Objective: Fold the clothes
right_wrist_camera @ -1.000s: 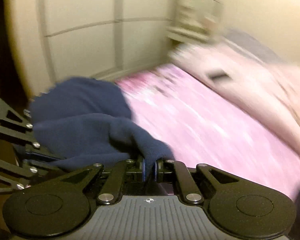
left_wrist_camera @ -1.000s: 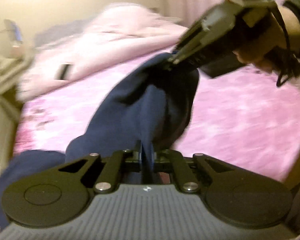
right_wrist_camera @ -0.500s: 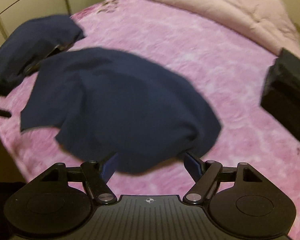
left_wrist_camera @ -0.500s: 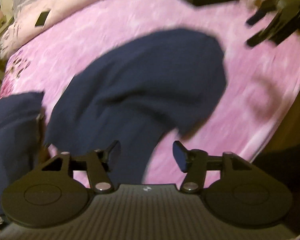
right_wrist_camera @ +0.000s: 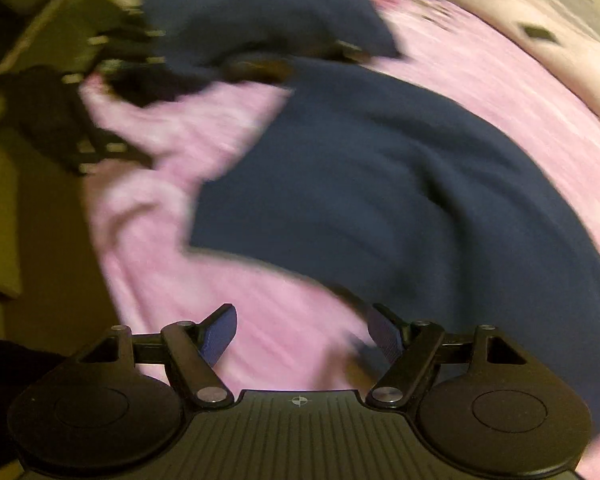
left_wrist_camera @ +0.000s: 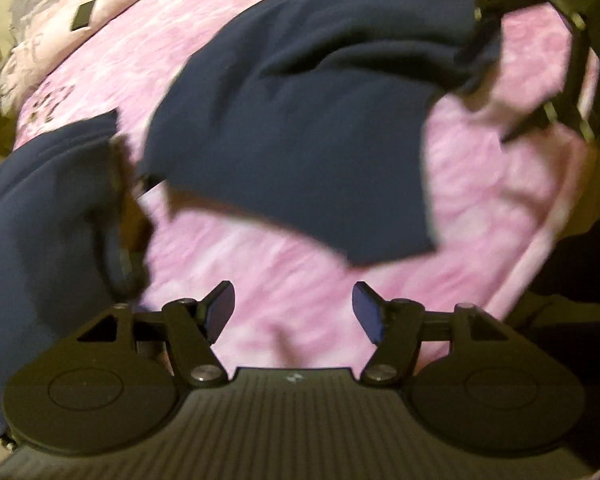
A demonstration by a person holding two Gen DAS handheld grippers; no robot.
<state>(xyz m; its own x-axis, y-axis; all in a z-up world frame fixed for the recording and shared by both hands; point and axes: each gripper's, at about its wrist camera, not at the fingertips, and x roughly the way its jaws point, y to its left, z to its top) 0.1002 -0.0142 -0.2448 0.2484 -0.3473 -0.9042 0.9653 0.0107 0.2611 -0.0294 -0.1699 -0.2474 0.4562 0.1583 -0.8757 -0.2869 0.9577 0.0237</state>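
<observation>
A navy garment [left_wrist_camera: 300, 132] lies loosely spread on the pink bedspread [left_wrist_camera: 260, 280], with a crease across its middle; the right wrist view shows it too [right_wrist_camera: 400, 184]. My left gripper [left_wrist_camera: 293, 312] is open above bare bedspread, just short of the garment's near edge. My right gripper [right_wrist_camera: 302, 330] is open as well, its right finger close to the garment's hem. A second navy piece [left_wrist_camera: 40, 220] lies bunched at the left, seen at the top in the right wrist view [right_wrist_camera: 260, 16]. Both views are blurred by motion.
The other gripper's black frame shows at the upper right [left_wrist_camera: 572, 40] and at the left [right_wrist_camera: 60, 120]. A pale pink duvet [left_wrist_camera: 44, 20] with a small dark object [left_wrist_camera: 85, 14] on it lies at the bed's far end. The bed edge drops off near both grippers.
A second ago both grippers were shut on the navy garment, holding it up. They opened and let it fall onto the bed; now both have drawn back from it.
</observation>
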